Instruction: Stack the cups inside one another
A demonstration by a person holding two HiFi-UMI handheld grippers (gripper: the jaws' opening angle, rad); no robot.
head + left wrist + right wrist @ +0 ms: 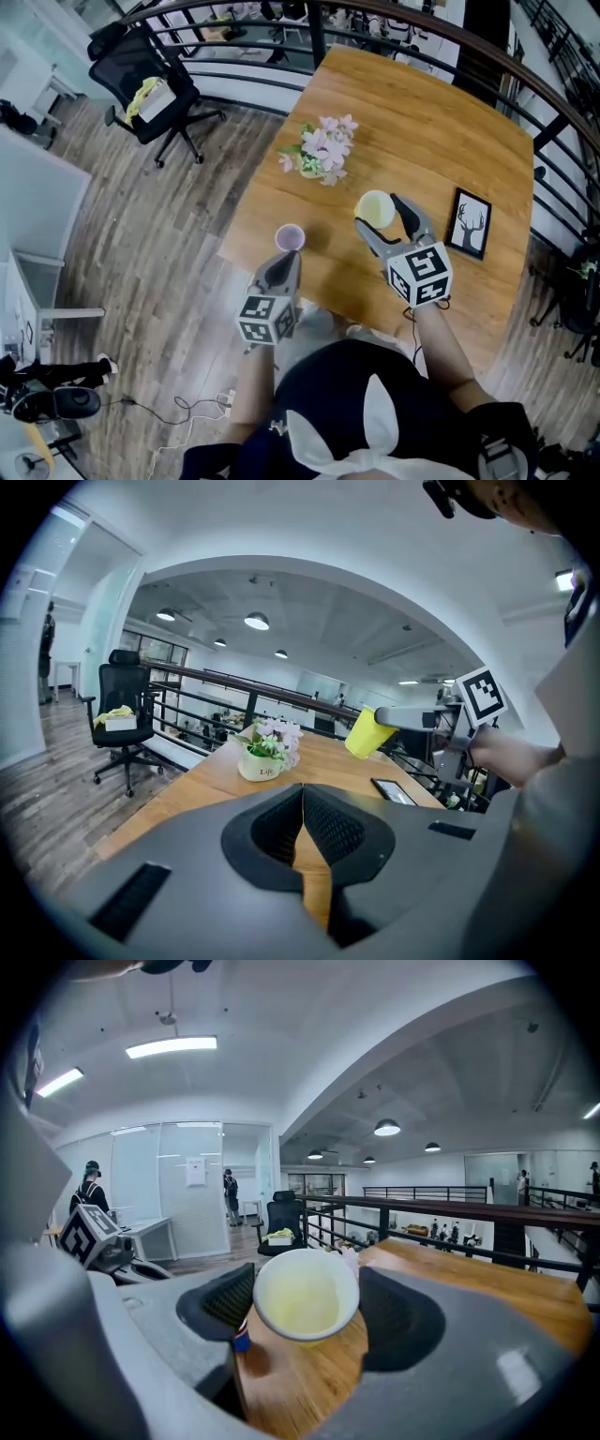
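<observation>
A yellow cup (375,208) hangs tilted above the wooden table (441,131), and my right gripper (378,214) is shut on it. In the right gripper view the yellow cup (305,1297) sits between the jaws with its mouth toward the camera. The left gripper view shows the same yellow cup (368,733) in the air at the right. A pink cup (290,237) stands upright near the table's front edge. My left gripper (285,260) is just behind it, shut with nothing between its fingers (323,822). The pink cup is hidden in the left gripper view.
A pot of pink flowers (323,155) stands mid-table, beyond both cups. A small black picture frame (468,223) lies right of the yellow cup. A black office chair (150,94) stands on the floor at the far left, and a railing (441,42) runs behind the table.
</observation>
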